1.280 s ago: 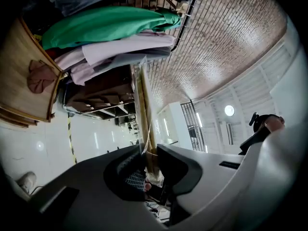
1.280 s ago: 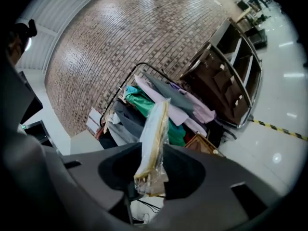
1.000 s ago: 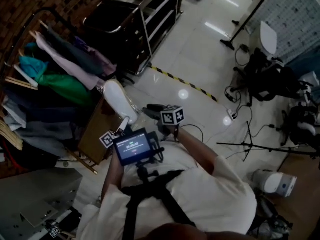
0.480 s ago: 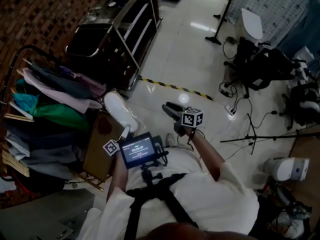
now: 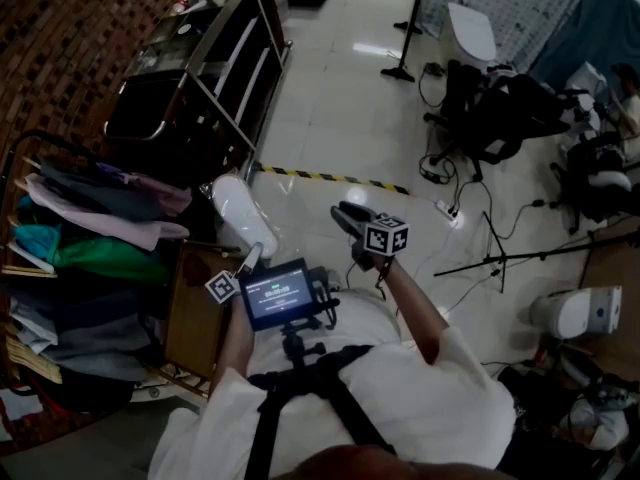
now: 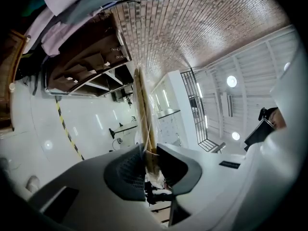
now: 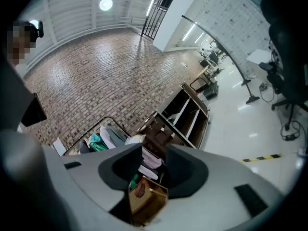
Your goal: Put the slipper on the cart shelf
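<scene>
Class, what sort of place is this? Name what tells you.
Probably an indoor studio or workshop: a brick wall, a loaded clothes rack, a metal cart, and stands with cables.

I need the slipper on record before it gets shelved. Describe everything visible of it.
The slipper is white and long-oval in the head view, looking soft. The left gripper has its jaws shut on one end, so it juts out in the air above the floor, touching nothing else. In the left gripper view it shows edge-on: a thin tan sole pinched between the jaws. It is not yet on the cart.
</scene>
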The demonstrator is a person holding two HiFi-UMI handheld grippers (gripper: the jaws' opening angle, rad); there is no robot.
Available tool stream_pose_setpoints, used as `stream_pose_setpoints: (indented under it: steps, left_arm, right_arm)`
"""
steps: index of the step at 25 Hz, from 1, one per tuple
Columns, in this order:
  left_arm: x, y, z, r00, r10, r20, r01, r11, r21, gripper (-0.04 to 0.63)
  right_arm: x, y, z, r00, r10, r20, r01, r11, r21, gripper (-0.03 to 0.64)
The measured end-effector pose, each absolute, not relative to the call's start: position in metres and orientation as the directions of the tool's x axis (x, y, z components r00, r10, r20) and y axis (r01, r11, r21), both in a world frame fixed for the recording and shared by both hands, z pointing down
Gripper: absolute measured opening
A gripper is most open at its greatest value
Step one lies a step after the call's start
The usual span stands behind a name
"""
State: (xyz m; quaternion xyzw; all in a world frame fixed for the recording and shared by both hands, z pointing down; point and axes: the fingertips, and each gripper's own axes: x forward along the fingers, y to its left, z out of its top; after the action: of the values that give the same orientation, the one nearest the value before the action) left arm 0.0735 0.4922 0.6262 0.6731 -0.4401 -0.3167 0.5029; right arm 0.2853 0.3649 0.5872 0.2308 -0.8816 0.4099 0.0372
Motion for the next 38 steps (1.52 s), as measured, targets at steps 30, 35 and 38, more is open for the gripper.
stream_pose_setpoints:
  steps: [30,35,38]
  left_arm:
    - [0.012,0.302,0.611,0.621,-0.781,-0.060,-0.244,-0.266,0.933,0.049]
    - [0.016,0.305,0.623,0.648,-0.761,-0.042,-0.228,-0.246,0.942,0.049]
    - [0.010,0.295,0.637,0.659,-0.752,-0.004,-0.258,-0.231,0.938,0.049]
  right_arm:
    - [0.256,0.242,0.600,-0.675,-0.601,0.428,-0.726,0.439,-0.529,0.152]
    - [0.261,0.232,0.603,-0.652,-0.629,0.423,-0.741,0.409,-0.533,0.152]
    - [0.267,0.226,0.604,-0.638,-0.648,0.415,-0.742,0.376,-0.555,0.152]
